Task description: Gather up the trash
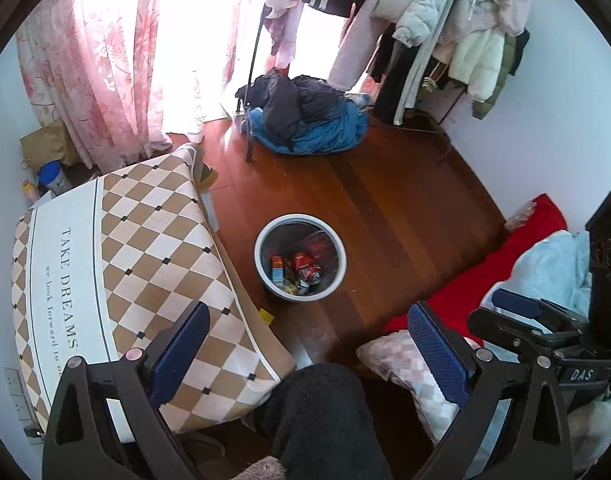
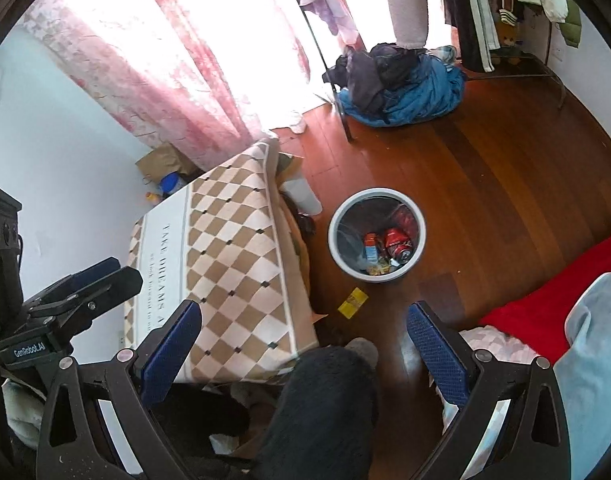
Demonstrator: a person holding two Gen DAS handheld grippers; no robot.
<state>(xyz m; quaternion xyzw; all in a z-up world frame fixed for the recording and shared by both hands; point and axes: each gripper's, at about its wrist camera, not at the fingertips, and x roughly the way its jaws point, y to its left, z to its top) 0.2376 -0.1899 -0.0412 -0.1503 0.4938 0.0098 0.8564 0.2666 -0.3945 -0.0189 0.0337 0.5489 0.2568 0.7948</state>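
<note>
Both the left gripper [image 1: 309, 356] and the right gripper [image 2: 305, 344] are hanging spread wide, pinching nothing, above a dark-trousered leg [image 2: 325, 408]. Further out a yellow wrapper [image 2: 352, 302] is lying on the wooden floor [image 2: 505, 184] just beside the white bin [image 2: 336, 216], which is holding a red can [image 2: 397, 242] and cartons.

Round white-rimmed trash bin [image 1: 300, 258] [image 2: 376, 236] stood upright on reddish wooden floor, just beside edge of checkered bed. Dark liner inside. Held red crushed can [image 1: 306, 267] [image 2: 397, 243], small orange-and-blue carton [image 1: 277, 268] [image 2: 371, 249] leaning next to can, yellowish scraps at bottom. Yellow wrapper [image 1: 266, 315] [image 2: 352, 302] lay flat on floor outside bin, near bed's lower edge.
</note>
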